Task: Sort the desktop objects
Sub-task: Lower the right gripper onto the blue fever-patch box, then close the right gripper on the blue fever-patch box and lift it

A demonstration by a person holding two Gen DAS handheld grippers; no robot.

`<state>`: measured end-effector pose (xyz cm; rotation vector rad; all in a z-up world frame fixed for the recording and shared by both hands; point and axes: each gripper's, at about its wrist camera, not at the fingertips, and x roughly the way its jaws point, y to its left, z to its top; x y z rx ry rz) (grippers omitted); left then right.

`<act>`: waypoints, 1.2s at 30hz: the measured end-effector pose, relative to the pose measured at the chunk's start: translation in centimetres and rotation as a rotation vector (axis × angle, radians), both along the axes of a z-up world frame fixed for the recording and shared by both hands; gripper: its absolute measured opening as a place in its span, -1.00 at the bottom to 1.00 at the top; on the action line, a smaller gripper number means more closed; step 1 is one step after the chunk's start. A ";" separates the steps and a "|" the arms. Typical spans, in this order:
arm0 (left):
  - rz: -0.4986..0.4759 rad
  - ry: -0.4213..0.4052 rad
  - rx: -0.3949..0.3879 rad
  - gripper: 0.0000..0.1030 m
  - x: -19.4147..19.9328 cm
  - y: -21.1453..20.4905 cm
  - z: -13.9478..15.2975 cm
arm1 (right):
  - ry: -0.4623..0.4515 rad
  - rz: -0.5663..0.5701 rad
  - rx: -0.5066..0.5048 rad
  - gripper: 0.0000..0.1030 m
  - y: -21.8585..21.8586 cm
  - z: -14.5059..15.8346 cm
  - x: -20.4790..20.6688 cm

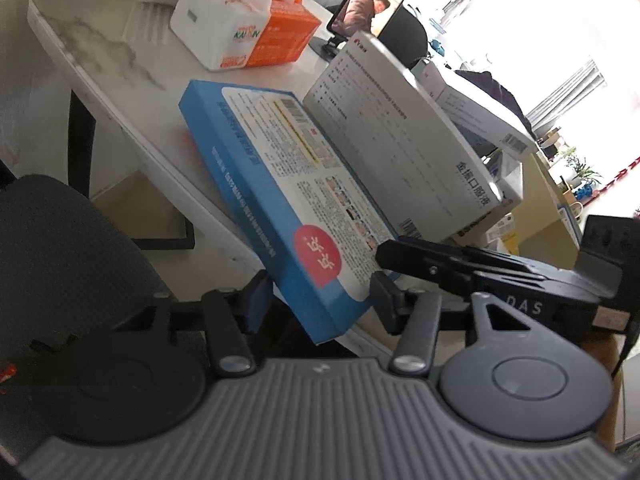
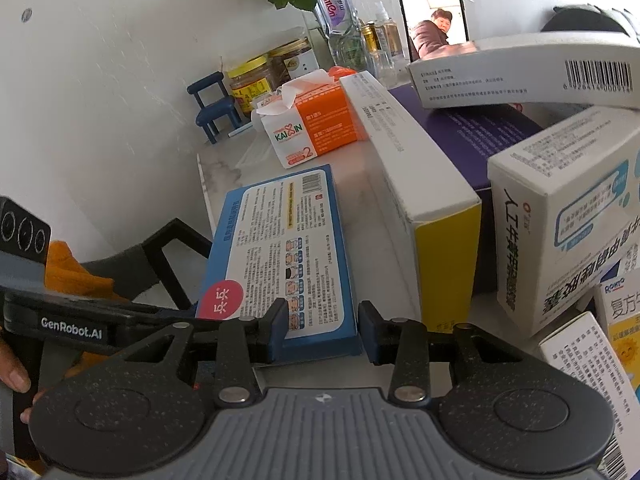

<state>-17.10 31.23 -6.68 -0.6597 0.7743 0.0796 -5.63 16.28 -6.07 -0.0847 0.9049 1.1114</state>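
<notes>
A flat blue box with a white printed label and a red round mark (image 1: 288,200) lies on the marble table, its near end over the table edge; it also shows in the right wrist view (image 2: 280,248). My left gripper (image 1: 320,300) straddles its near end, fingers on both sides. My right gripper (image 2: 322,328) straddles the box's near corner, with a gap on its right side. The right gripper's finger (image 1: 440,258) reaches in from the right in the left wrist view.
A grey-white medicine box (image 1: 400,140) leans beside the blue box. A yellow-ended box (image 2: 420,184), several medicine boxes (image 2: 568,232), an orange tissue pack (image 2: 312,120), a phone on a stand (image 2: 432,12), jars and bottles (image 2: 272,72) crowd the table. A chair (image 1: 60,248) stands below left.
</notes>
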 end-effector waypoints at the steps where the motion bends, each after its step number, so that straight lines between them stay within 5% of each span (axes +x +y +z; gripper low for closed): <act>1: -0.003 -0.003 0.008 -0.03 -0.1 0.0 0.3 | 0.017 0.000 0.009 -0.18 -0.1 0.0 0.2; 25: -0.176 -0.180 0.122 0.02 1.9 -2.9 5.1 | 0.181 0.008 0.133 -0.21 -1.4 2.8 3.5; 36: -0.258 -0.246 0.064 0.09 3.1 -3.8 4.2 | 0.096 0.020 0.125 -0.07 -0.1 5.9 3.1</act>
